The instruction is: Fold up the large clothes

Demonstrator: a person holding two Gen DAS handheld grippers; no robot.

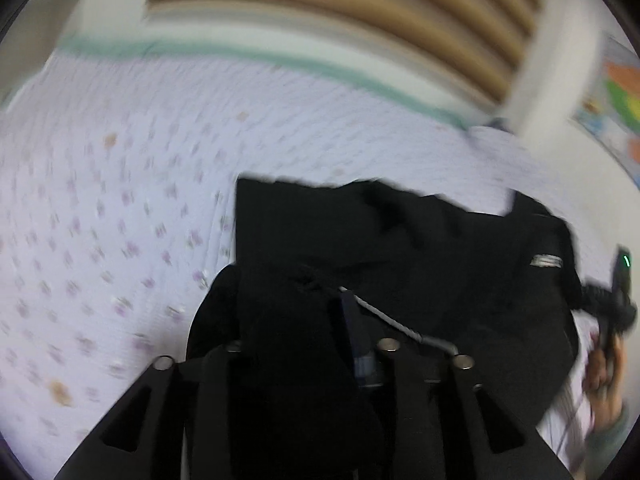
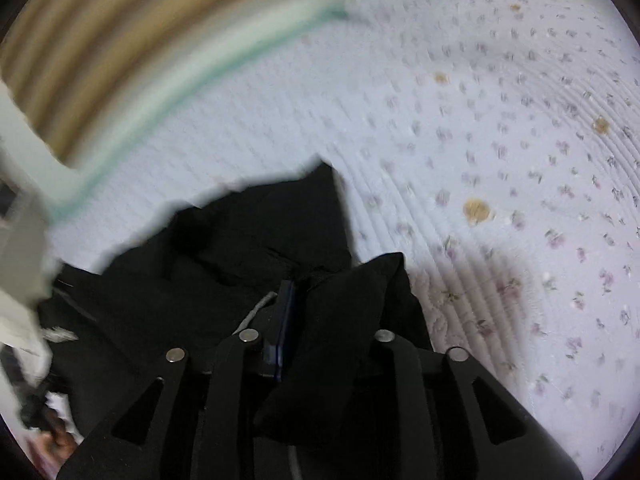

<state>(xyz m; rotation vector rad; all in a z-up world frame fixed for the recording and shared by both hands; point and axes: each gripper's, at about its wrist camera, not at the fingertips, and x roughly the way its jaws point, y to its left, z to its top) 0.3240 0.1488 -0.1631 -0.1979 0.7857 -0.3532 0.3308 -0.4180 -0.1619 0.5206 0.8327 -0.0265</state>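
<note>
Closest to us, our left gripper (image 1: 316, 320) has a bunched fold of the black garment (image 1: 400, 240) between its fingers, jaws set narrow, though black on black we cannot tell whether the pads are pressing it or have let it slip. Our right gripper (image 2: 316, 320) shows the same: a thick fold stands between narrow jaws, and its grip is likewise unclear. A pale drawstring (image 1: 384, 314) runs off toward 4 o'clock from the left fingertips. Beyond the fingers, the garment lies in a dark heap on the flowered sheet (image 1: 120, 200), its far edge ragged and one corner (image 2: 326, 172) poking toward 12 o'clock in the right view. Farther out is the bed's green-trimmed edge (image 1: 320, 66), then a slatted headboard (image 1: 360, 8) at 12 o'clock. We judge this to be the laying-down of a fold. To do it well we should lower both edges level with each other, let the cloth settle flat before releasing, keep the drawstring from being trapped under the layer, and draw back low and straight so the fingers do not drag the fold open. Both views are blurred, so edge alignment is uncertain.
</note>
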